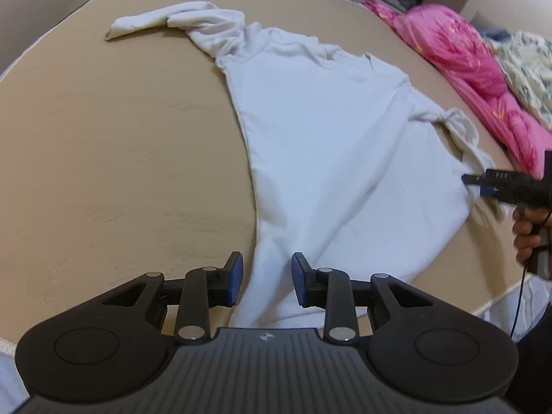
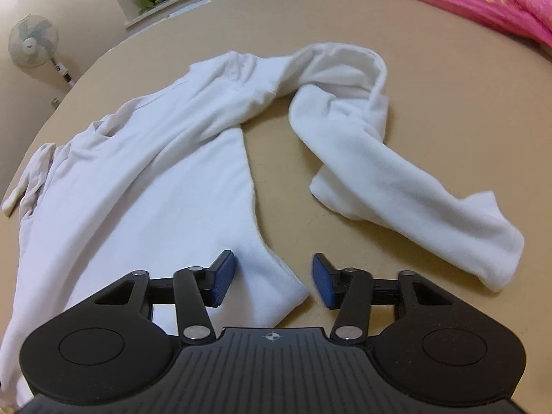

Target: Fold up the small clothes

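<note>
We had the white long-sleeve top [image 1: 327, 131] spread on the tan tabletop [image 1: 120, 138], hem toward the near edge, one sleeve [image 2: 396, 179] kinked out toward the right side, collar end toward the far edge by the pink bedding [image 1: 465, 55].

Left gripper [image 1: 266, 277]: jaws part open, straddling the hem's left corner, blue pads [image 1: 236, 276] not pressing cloth. Right gripper [image 2: 274, 277]: jaws likewise part open, around the hem's other corner [image 2: 283, 286], nothing pinched yet.

Step, as we judged it: grab both hem corners for the first fold. To do it well:
- get each pad pair fully over the corner, both fabric layers, before closing
- keep the two grabs level so the fold line stayed straight
- lift just clear of the tabletop; dragging would bunch the body
- the loose sleeve needed tucking in, or it would stick out of the fold.

Writing: faint embossed characters on the right gripper's side in the left view, unreadable. No brand or label visible on the top.
</note>
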